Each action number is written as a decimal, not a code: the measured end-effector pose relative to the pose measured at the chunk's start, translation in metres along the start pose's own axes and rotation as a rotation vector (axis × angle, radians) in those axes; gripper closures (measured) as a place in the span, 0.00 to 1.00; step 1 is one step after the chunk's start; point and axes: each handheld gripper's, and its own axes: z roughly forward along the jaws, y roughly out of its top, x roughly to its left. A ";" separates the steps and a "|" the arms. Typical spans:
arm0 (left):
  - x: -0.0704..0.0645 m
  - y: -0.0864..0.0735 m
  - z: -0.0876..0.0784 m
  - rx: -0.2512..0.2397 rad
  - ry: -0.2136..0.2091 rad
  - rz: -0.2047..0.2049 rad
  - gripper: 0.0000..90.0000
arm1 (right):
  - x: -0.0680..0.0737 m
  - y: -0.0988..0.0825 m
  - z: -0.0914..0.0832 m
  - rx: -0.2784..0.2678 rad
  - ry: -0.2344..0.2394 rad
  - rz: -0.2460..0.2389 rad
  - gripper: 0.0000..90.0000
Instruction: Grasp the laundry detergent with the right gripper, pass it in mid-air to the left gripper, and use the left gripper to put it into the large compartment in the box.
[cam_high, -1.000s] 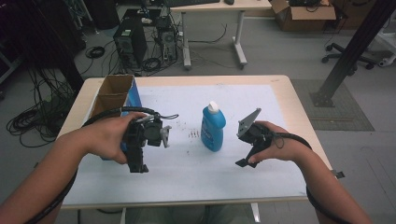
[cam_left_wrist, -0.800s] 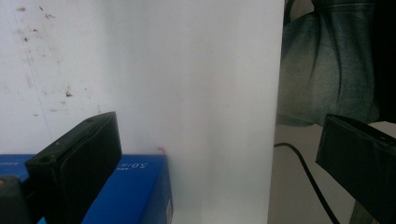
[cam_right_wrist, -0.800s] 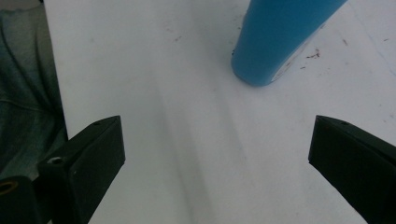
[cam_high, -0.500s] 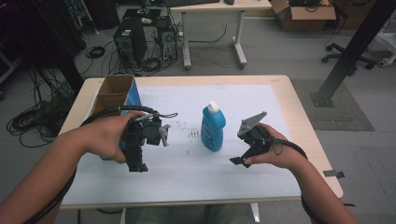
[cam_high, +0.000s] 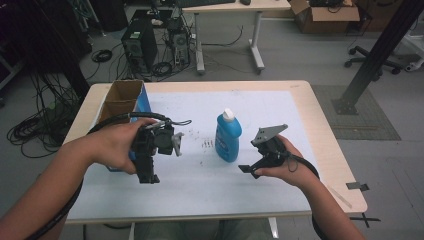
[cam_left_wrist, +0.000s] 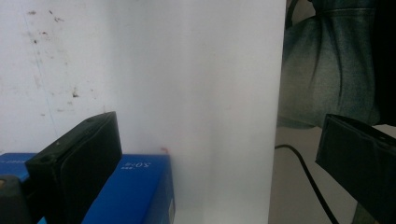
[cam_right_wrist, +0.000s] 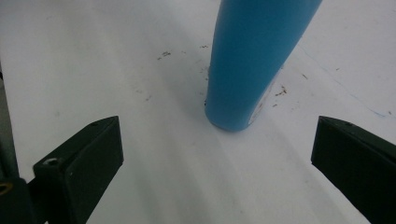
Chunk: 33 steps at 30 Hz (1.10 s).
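Observation:
A blue bottle (cam_high: 228, 139) with a white cap stands upright in the middle of the white table top (cam_high: 260, 107). My right gripper (cam_high: 255, 162) is held just right of it, low over the table. In the right gripper view its jaws stand wide open (cam_right_wrist: 215, 154), aimed at the bottle's base (cam_right_wrist: 250, 60), with nothing between them. My left gripper (cam_high: 146, 172) is held at the left, tilted toward the person's side of the table. It is open (cam_left_wrist: 215, 154) above the table edge, its left jaw over a blue box corner (cam_left_wrist: 137, 186).
An open cardboard box with blue sides (cam_high: 122, 97) stands at the table's left edge, behind my left hand. Small dark specks (cam_high: 205, 144) lie left of the bottle. The person's trouser leg (cam_left_wrist: 327, 65) lies past the near table edge. A desk and computer towers (cam_high: 137, 47) stand beyond the table.
My right gripper has dropped slightly and tilted toward the bottle. The left gripper and the bottle have stayed put.

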 end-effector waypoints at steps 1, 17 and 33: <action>0.000 0.000 -0.001 0.000 0.004 0.001 0.01 | 0.000 -0.001 0.002 -0.006 -0.001 0.002 0.02; 0.000 0.000 0.000 -0.008 0.012 0.000 0.01 | 0.001 -0.008 0.024 -0.136 -0.025 0.080 0.02; 0.002 -0.003 0.004 -0.018 0.012 0.000 0.01 | -0.004 -0.011 0.042 -0.227 -0.046 0.154 0.01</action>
